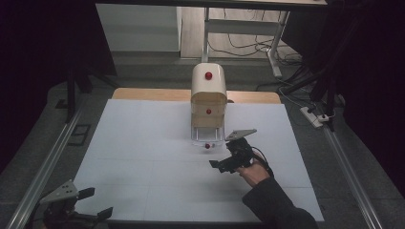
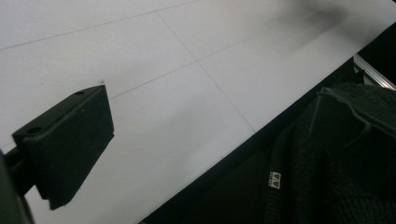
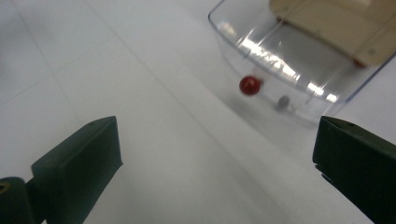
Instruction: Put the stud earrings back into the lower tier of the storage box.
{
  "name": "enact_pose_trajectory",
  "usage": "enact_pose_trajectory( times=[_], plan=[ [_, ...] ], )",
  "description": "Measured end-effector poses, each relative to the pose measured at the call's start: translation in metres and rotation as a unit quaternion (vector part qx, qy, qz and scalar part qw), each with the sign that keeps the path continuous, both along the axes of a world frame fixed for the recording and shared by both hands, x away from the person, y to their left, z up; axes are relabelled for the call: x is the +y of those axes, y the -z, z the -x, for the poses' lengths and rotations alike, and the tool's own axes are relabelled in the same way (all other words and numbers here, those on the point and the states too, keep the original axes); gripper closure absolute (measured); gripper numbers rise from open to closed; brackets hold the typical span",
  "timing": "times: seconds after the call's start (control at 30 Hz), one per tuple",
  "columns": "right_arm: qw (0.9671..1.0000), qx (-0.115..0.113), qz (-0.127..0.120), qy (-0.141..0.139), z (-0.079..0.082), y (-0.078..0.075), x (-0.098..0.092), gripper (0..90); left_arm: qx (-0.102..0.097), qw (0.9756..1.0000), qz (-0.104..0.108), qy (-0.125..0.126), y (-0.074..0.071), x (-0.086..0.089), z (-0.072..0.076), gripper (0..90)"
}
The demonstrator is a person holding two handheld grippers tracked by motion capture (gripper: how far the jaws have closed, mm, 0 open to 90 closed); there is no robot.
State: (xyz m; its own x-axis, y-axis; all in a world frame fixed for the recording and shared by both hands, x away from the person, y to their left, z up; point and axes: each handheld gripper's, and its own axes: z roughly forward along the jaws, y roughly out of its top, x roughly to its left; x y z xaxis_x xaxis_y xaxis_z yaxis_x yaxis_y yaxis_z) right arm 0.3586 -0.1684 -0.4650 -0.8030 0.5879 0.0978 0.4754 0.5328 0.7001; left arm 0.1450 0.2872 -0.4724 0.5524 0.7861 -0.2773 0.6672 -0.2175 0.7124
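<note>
One drawer unit [image 1: 208, 102], three red knobs [image 1: 208, 75], two grippers [image 1: 228, 153].

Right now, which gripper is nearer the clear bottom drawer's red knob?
Right. The right gripper sits just beside the pulled-out clear drawer and its red knob, jaws open. The left gripper is far off at the table's near-left corner.

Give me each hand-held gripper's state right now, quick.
Left hand-held gripper: open, holding nothing, at the white table's near left corner.
Right hand-held gripper: open, empty, facing the clear plastic bottom drawer's round red knob.

White table [image 1: 143, 157], drawer unit [image 1: 208, 102]
</note>
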Motion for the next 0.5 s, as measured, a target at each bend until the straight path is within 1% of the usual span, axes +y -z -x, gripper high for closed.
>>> enact_pose_trajectory(
  times=[0.07, 0.13, 0.17, 0.3, 0.4, 0.5],
  plan=[
    [0.9998, 0.0, 0.018, 0.001, 0.002, 0.001, -0.002, 0.8, 0.001, 1.0, 0.001, -0.001, 0.0, 0.0, 0.0, 0.1],
    [0.9996, 0.0, 0.027, 0.004, 0.004, 0.001, -0.003, 0.7, 0.002, 1.0, 0.0, -0.001, 0.0, 0.0, 0.0, 0.1],
    [0.9996, -0.004, 0.029, 0.006, 0.005, 0.001, -0.004, 0.8, 0.002, 1.0, 0.0, -0.001, 0.0, 0.0, 0.0, 0.1],
    [0.9997, -0.012, 0.021, 0.008, 0.01, -0.001, -0.007, 0.0, 0.001, 1.0, -0.002, 0.0, 0.0, -0.001, 0.0, 0.1],
    [0.9994, -0.016, 0.03, 0.005, 0.014, -0.001, -0.009, 0.0, 0.001, 1.0, -0.003, 0.0, 0.0, -0.001, 0.0, 0.1],
    [0.9994, -0.02, 0.028, 0.009, 0.018, -0.001, -0.012, 0.0, 0.001, 1.0, -0.002, 0.0, 0.0, -0.001, 0.0, 0.1]
  ],
)
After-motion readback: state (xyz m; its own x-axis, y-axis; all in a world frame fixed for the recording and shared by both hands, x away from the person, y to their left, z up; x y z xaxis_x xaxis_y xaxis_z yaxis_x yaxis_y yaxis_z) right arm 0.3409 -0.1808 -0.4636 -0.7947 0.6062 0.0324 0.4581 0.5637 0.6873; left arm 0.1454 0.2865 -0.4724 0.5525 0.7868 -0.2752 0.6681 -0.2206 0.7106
